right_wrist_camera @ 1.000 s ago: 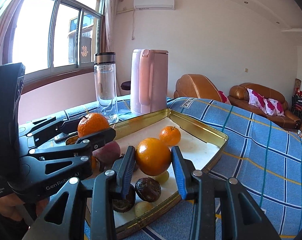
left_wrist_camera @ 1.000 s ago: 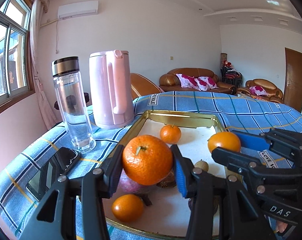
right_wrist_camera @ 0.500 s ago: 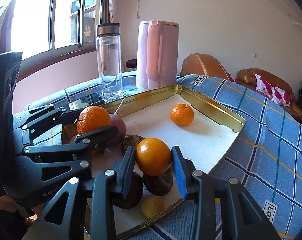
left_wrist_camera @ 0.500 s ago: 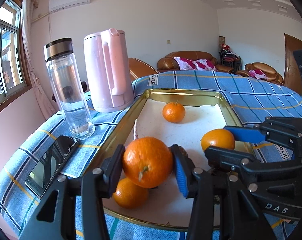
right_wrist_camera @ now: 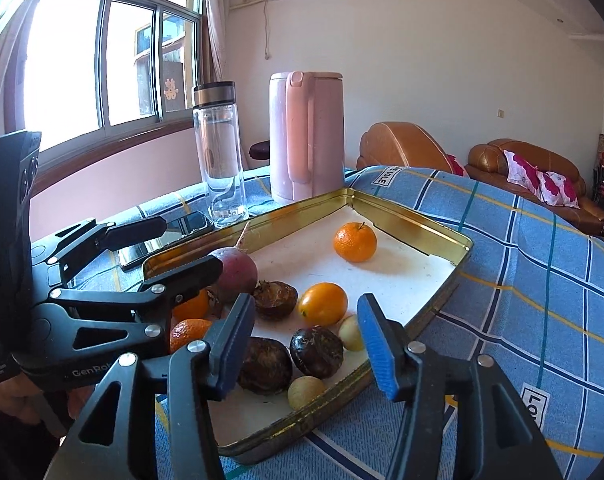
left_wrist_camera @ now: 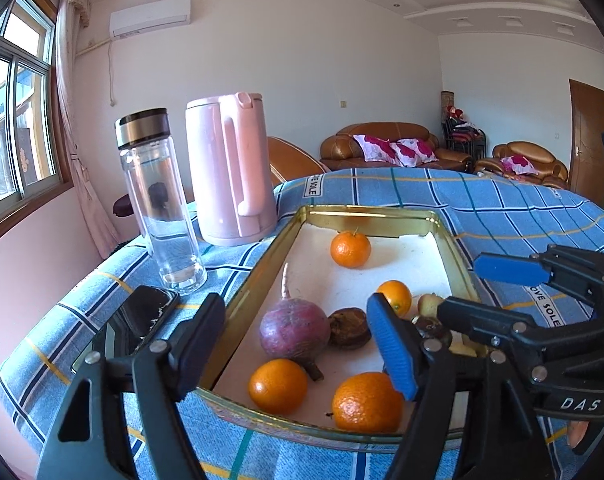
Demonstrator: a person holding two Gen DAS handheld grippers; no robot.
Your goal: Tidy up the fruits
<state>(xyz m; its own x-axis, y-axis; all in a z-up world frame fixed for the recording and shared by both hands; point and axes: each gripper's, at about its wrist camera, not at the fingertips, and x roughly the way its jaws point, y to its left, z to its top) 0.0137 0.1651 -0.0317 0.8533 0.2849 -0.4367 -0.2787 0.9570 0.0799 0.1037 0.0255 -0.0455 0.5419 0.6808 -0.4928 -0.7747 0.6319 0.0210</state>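
1. The left gripper (left_wrist_camera: 298, 344) has just been opening its jaws, and now nothing sits between them
2. The big orange (left_wrist_camera: 367, 402) lies in the gold tray (left_wrist_camera: 258, 276), near the front edge, just below the blue pad of the left gripper
3. The right gripper (right_wrist_camera: 305, 344) has just been opening its jaws too, and its pads press on nothing
4. The smooth orange (right_wrist_camera: 322, 304) lies in the tray just ahead of the right gripper, next to some dark brown fruits (right_wrist_camera: 317, 352)
5. A purple round root (left_wrist_camera: 294, 332) lies in the middle of the tray, with a small orange (left_wrist_camera: 278, 386) in front of it
6. One more orange (left_wrist_camera: 350, 249) lies alone near the far end of the tray
7. A pink kettle (left_wrist_camera: 232, 174), a clear bottle (left_wrist_camera: 160, 200) and a phone (left_wrist_camera: 142, 316) are on the blue cloth (left_wrist_camera: 501, 208) beside the tray
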